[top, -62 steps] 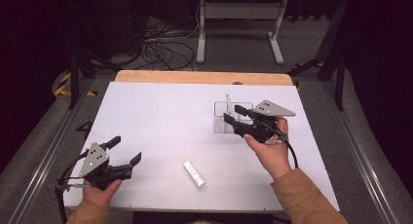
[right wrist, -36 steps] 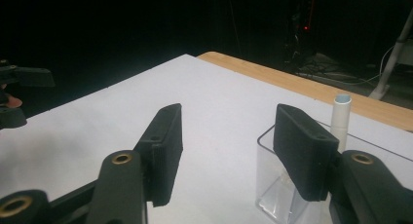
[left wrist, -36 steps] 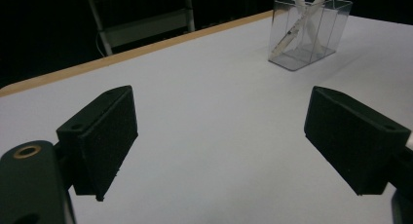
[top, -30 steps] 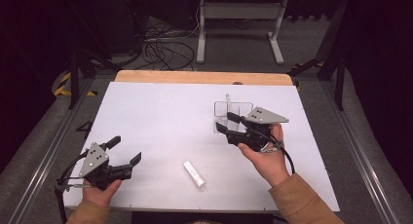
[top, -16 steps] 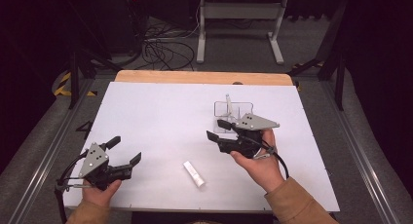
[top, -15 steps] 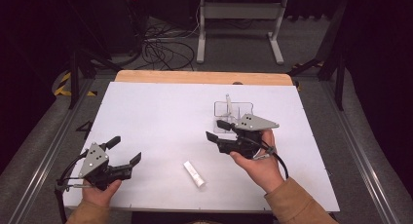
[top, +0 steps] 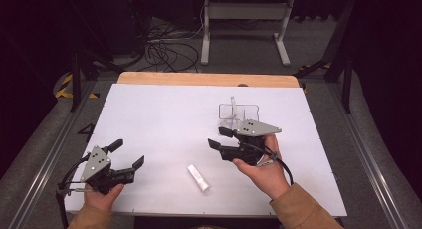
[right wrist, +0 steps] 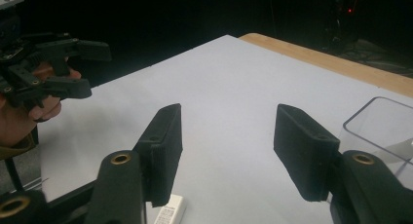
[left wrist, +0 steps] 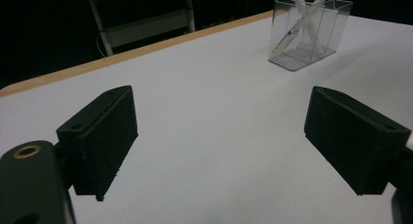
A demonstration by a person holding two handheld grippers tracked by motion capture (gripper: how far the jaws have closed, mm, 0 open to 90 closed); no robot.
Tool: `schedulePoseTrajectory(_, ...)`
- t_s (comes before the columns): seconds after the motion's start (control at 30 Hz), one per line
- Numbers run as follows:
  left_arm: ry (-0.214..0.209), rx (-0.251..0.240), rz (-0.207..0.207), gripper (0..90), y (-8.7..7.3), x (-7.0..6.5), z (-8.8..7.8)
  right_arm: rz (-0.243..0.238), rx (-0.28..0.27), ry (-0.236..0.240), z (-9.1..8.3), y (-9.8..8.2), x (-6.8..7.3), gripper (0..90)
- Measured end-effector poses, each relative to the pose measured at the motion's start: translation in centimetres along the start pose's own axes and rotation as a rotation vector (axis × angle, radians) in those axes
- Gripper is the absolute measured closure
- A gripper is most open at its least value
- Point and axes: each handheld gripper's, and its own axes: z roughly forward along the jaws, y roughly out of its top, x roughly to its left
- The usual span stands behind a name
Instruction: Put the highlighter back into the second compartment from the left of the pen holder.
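Down near the front edge of the white tabletop (top: 164,114) lies a small white tube (top: 198,177), flat, its long axis running diagonally from near-right to far-left, between the two hands and nearer the right tool (top: 217,138), whose jaws stand wide and empty just beyond it. Behind that tool stands a clear, square-sided plastic holder (top: 239,114) with slim white sticks leaning inside. Well apart at the left, the left tool (top: 127,153) rests low, jaws wide, holding nothing.

Right claw (top: 217,138) gaping, white tube (top: 198,177) nearby, clear holder (top: 239,111) behind
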Motion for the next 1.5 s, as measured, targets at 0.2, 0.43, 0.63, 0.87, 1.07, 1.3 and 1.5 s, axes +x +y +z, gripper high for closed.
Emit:
schedulePoseTrajectory(0.2,0.002,0.001,-0.004,13.1,0.0,0.0,-0.1,0.014,0.034,0.011,0.1,-0.3,0.9,44.9)
schedulePoseTrajectory(0.43,0.008,0.001,-0.002,13.1,-0.1,0.0,-0.3,0.020,0.079,0.016,0.5,-0.8,1.7,45.0)
schedulePoseTrajectory(0.63,0.006,0.003,0.002,13.1,-0.1,0.0,-0.2,0.029,0.134,0.021,1.0,-1.8,2.5,44.9)
schedulePoseTrajectory(0.87,0.006,0.002,0.001,13.1,-0.1,0.0,-0.3,0.025,0.199,0.028,1.6,-3.1,3.4,43.4)
schedulePoseTrajectory(1.07,0.006,0.003,0.001,13.1,-0.1,0.0,-0.3,0.017,0.243,0.035,2.1,-4.2,4.0,42.0)
schedulePoseTrajectory(1.3,0.006,0.003,0.001,13.1,-0.1,0.0,-0.2,0.007,0.294,0.041,2.6,-5.3,4.9,40.3)
schedulePoseTrajectory(1.5,0.007,0.003,0.002,13.1,-0.1,0.0,-0.3,-0.004,0.359,0.041,3.2,-6.4,5.7,39.2)
